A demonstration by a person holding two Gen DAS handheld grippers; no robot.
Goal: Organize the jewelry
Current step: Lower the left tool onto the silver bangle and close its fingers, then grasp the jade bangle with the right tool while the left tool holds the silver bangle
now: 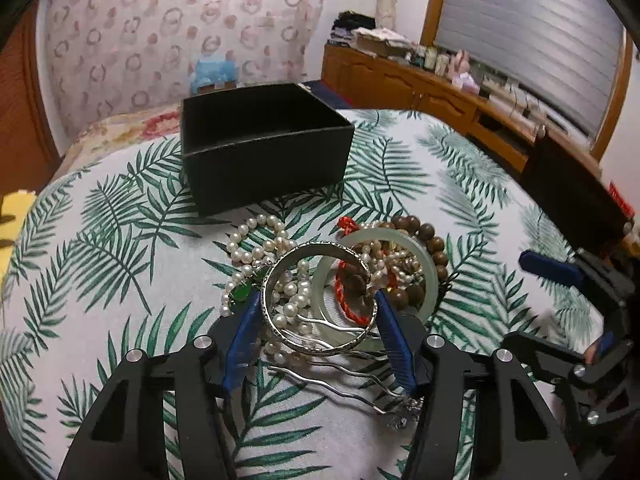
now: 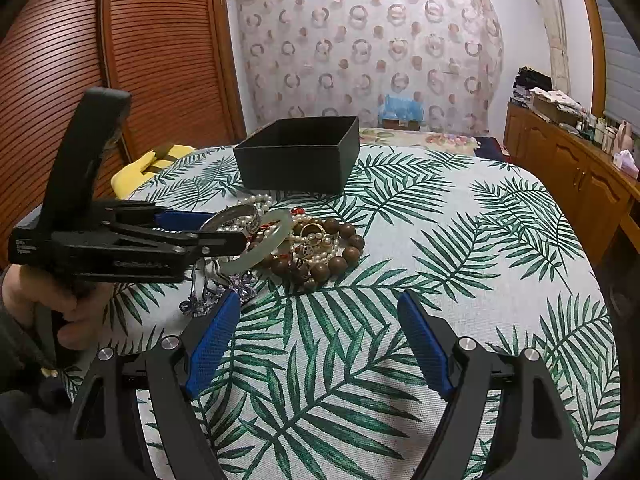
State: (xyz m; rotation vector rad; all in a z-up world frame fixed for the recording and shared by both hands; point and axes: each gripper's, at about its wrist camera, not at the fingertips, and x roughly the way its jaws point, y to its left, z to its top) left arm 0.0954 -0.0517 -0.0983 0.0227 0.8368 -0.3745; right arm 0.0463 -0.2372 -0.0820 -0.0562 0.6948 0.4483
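A pile of jewelry lies on the leaf-print cloth: a silver bangle (image 1: 280,288), a pale jade bangle (image 1: 424,256), pearl strands (image 1: 256,236), a brown wooden bead bracelet (image 1: 432,244), a red cord and a silver hair comb (image 1: 348,384). My left gripper (image 1: 316,300) has its blue fingers on either side of the silver bangle, touching its outer rim. In the right wrist view the silver bangle (image 2: 236,216) sits tilted at the left gripper's (image 2: 218,230) tips. An open black box (image 1: 260,140) stands behind the pile. My right gripper (image 2: 318,300) is open and empty, short of the pile.
A yellow object (image 2: 136,168) lies at the table's left edge. A wooden cabinet (image 2: 576,172) with clutter runs along the right wall. A patterned curtain hangs behind. The person's hand (image 2: 52,304) holds the left gripper's handle.
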